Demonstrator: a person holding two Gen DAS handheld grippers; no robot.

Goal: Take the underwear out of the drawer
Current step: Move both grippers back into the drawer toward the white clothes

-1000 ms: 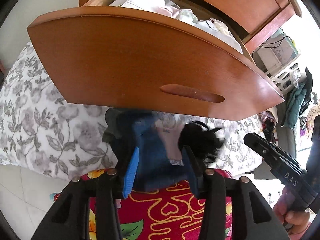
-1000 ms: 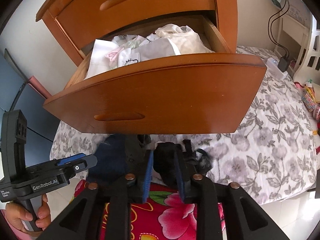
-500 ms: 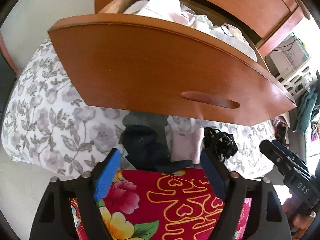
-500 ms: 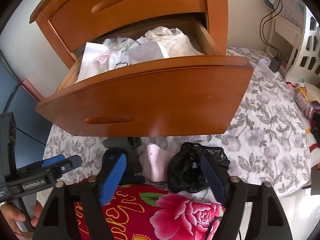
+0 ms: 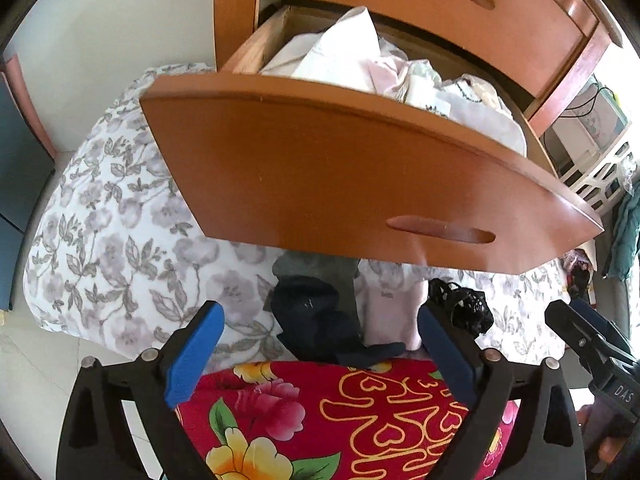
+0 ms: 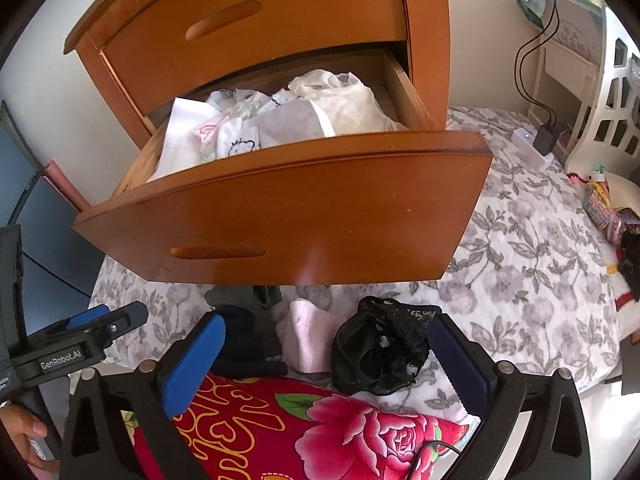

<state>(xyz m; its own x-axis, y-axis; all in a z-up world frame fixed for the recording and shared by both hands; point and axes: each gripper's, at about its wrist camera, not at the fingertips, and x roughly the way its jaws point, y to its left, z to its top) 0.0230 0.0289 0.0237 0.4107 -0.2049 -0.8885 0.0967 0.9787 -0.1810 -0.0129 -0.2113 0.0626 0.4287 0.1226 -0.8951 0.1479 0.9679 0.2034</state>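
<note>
1. Nearest the cameras, both tongs stood wide apart and empty: the left tongs (image 5: 318, 354) and the right tongs (image 6: 326, 364) each hung above a red floral blanket (image 6: 320, 432), which lay at the near edge of the bed.
2. Just past the blanket, on the grey-flowered bedspread (image 6: 532, 280), lay four pieces already out of the drawer: a black lace pair (image 6: 380, 354), a pale pink piece (image 6: 310, 340), a navy piece (image 5: 316, 324) and, behind it, a grey piece (image 5: 316, 270) half under the drawer front.
3. Above these the open drawer (image 6: 288, 216) jutted out over the bed, its curved front hiding part of the pile beneath.
4. Inside the drawer lay the remaining underwear (image 6: 280, 124), a loose heap of white, cream and pink fabric, heaped nearly to the rim.
5. Judged from this, the step in hand was reaching back in for another piece. Done well, one pair of tongs would rise clear over the drawer front, come down on a raised fold near the front edge, pinch a single layer, and lift straight up so neighbouring pieces did not drag out.
6. Farthest back, the closed upper drawer (image 6: 248, 20) overhung the opening, leaving little headroom toward the rear.
</note>
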